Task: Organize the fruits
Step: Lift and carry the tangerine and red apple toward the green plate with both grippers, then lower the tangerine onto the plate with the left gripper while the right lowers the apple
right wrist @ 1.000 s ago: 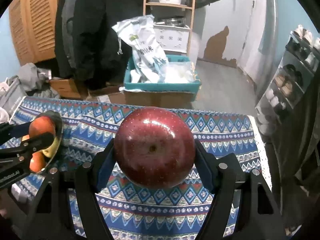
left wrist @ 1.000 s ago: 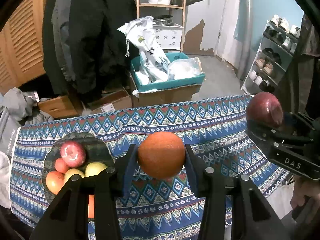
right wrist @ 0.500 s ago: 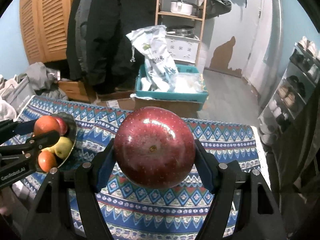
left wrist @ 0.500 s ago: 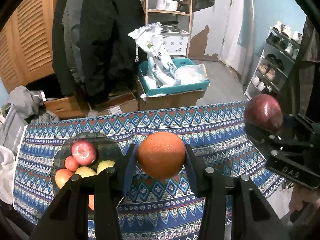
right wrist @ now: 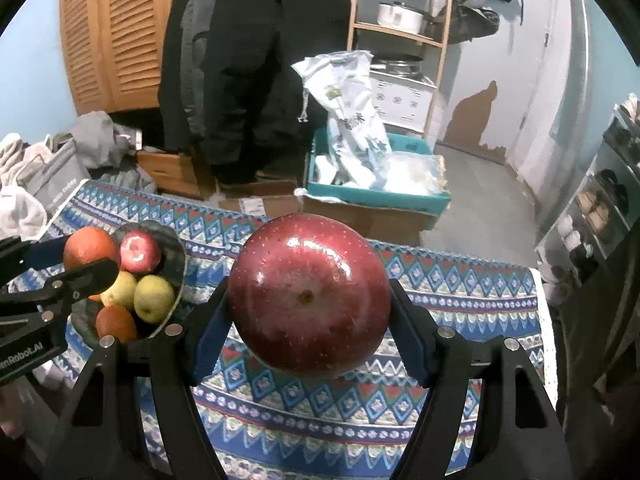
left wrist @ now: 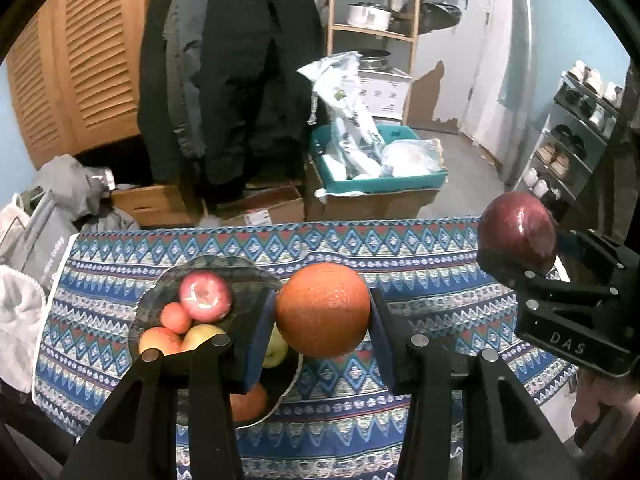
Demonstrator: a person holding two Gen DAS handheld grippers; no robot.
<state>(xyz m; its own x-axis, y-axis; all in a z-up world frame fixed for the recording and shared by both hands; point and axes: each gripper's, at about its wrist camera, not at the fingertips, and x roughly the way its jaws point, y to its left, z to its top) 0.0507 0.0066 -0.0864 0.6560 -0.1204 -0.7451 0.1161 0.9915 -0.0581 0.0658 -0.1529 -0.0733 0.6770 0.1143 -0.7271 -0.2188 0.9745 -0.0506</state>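
We grip a glossy, speckled red apple [right wrist: 309,300] in the right gripper [right wrist: 309,308] and a dimpled orange [left wrist: 322,309] in the left gripper [left wrist: 322,320] — six fruits fill the bowl [right wrist: 176,256].

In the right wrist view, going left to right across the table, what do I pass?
Left gripper holding the orange → dark fruit bowl with apples and oranges → big red apple in the right gripper → bare patterned tablecloth out to its right edge.

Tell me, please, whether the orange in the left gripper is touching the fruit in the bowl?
Apart. The right wrist view shows the orange clamped in the left gripper, held in the air above the bowl, with no fruit against it.
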